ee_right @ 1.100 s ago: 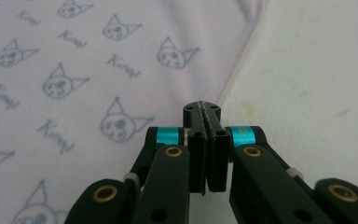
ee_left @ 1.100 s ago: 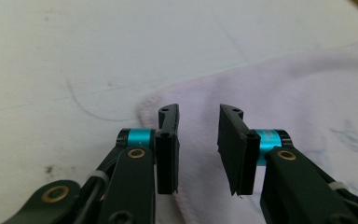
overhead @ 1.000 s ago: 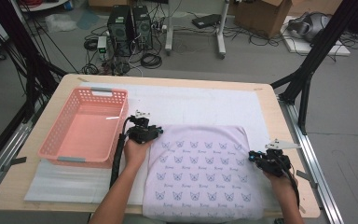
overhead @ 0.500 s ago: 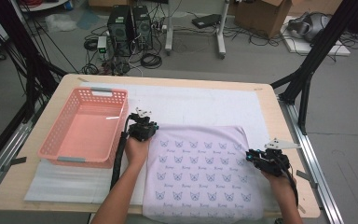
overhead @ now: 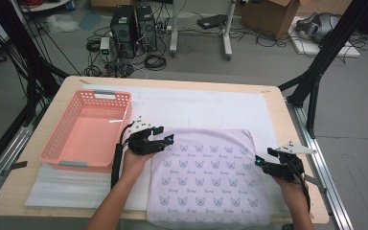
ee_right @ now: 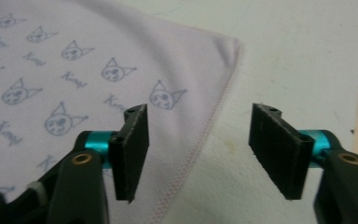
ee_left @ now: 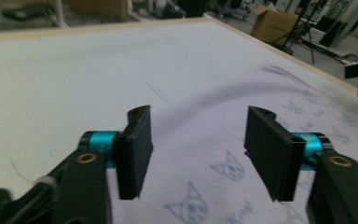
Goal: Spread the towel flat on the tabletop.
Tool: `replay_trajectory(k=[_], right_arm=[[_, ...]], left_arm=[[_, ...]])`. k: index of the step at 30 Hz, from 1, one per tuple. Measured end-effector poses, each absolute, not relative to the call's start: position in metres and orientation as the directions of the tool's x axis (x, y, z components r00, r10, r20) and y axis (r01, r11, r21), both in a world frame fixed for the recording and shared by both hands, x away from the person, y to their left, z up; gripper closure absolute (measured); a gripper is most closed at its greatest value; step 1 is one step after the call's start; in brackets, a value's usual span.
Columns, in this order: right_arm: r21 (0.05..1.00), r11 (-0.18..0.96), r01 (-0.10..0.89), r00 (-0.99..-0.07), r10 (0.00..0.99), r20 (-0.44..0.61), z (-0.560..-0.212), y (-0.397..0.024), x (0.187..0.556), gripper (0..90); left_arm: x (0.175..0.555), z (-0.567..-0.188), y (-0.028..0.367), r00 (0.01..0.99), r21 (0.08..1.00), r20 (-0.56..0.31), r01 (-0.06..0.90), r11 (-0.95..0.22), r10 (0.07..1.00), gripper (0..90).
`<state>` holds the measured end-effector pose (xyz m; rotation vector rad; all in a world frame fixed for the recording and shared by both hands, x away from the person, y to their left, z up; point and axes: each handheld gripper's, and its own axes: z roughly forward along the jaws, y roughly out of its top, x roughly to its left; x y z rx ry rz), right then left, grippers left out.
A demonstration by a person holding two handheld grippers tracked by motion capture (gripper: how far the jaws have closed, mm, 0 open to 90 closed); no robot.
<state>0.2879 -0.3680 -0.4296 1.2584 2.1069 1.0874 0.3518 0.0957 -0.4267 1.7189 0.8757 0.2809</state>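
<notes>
One pale lilac cloth (overhead: 208, 179) printed with small cat faces lies spread flat on the near right part of the surface (overhead: 273, 103), resting on a white sheet (overhead: 196, 108) that keeps it off the bare wood. Its far edge runs straight and its near edge reaches the surface's front rim, so it looks laid out smooth for folding.

At the cloth's 10 o'clock corner the left gripper (overhead: 165, 140) hovers with its fingers (ee_left: 135, 149) spread; they have just been opening, and the cloth lies under the gap, not pinched. At about 3 o'clock the right gripper (overhead: 261, 162) sits at the stitched hem (ee_right: 209, 135), its fingers (ee_right: 133, 149) likewise spread after just opening, one over the fabric and one over the white sheet, gripping nothing. Both seem to have let the fabric settle.

Out at 9 o'clock, well apart from the cloth, a pink basket (overhead: 57, 143) stands empty, likely waiting for the folded piece.
</notes>
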Motion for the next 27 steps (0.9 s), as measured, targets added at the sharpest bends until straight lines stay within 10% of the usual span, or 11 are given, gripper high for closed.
replay_trajectory(k=[5,27], right_arm=[[0.818,0.292,0.495,-0.494,0.869,-0.012,-0.427,-0.371,0.287,22.6],[0.83,0.249,0.498,-0.482,0.876,0.026,-0.428,-0.375,0.285,19.0]], left_arm=[[0.337,-0.426,0.096,0.707,0.929,-0.196,0.355,-0.102,0.679,24.4],[0.33,-0.44,0.106,0.667,0.91,-0.241,0.407,-0.074,0.705,23.5]])
